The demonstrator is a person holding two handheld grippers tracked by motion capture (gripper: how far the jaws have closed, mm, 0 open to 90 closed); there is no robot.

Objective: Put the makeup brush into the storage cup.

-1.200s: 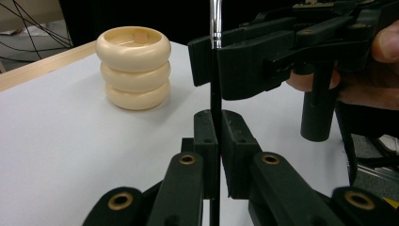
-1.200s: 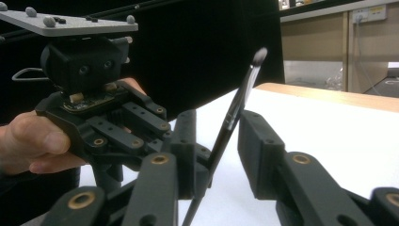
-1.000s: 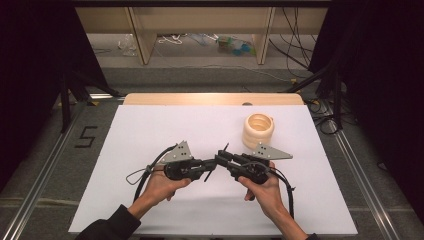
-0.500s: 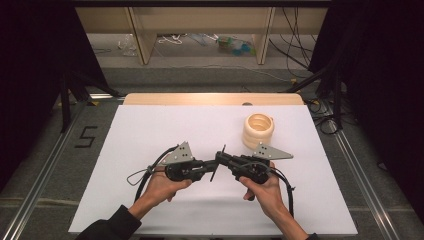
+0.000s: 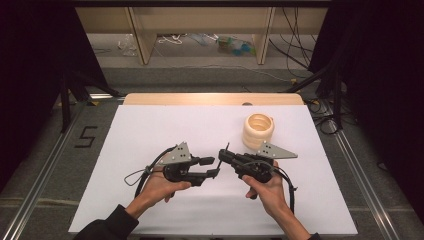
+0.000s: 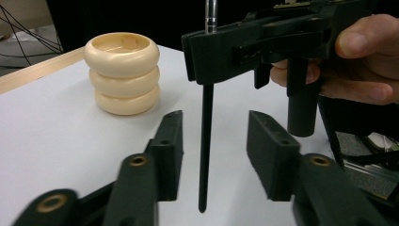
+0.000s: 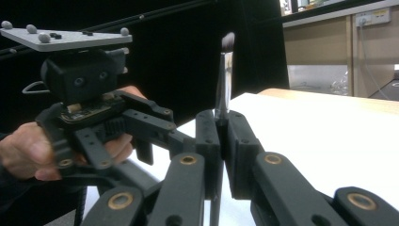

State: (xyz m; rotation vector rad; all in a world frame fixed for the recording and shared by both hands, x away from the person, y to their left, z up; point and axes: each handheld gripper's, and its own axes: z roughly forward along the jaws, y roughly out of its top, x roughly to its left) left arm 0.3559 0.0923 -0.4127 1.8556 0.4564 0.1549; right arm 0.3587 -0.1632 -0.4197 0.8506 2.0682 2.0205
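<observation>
A thin black brush with a silver ferrule and dark bristles stands upright in my right gripper, whose jaws are shut on its handle. In the high view the two grippers face each other tip to tip over the front middle of the white sheet, the right gripper holding the brush. My left gripper has just been opening. Its jaws stand apart on either side of the handle's lower end without touching it; the high view shows that left gripper spread as well.
A cream stack of three rings stands on the white table sheet just behind the right hand, seen too in the left gripper view. Cables and shelf legs lie on the floor beyond the table's far wooden edge.
The left gripper's jaws, closed together at the brush before, have spread apart and let go of the handle. Both hands have stayed where they were, and the right gripper keeps the brush.
</observation>
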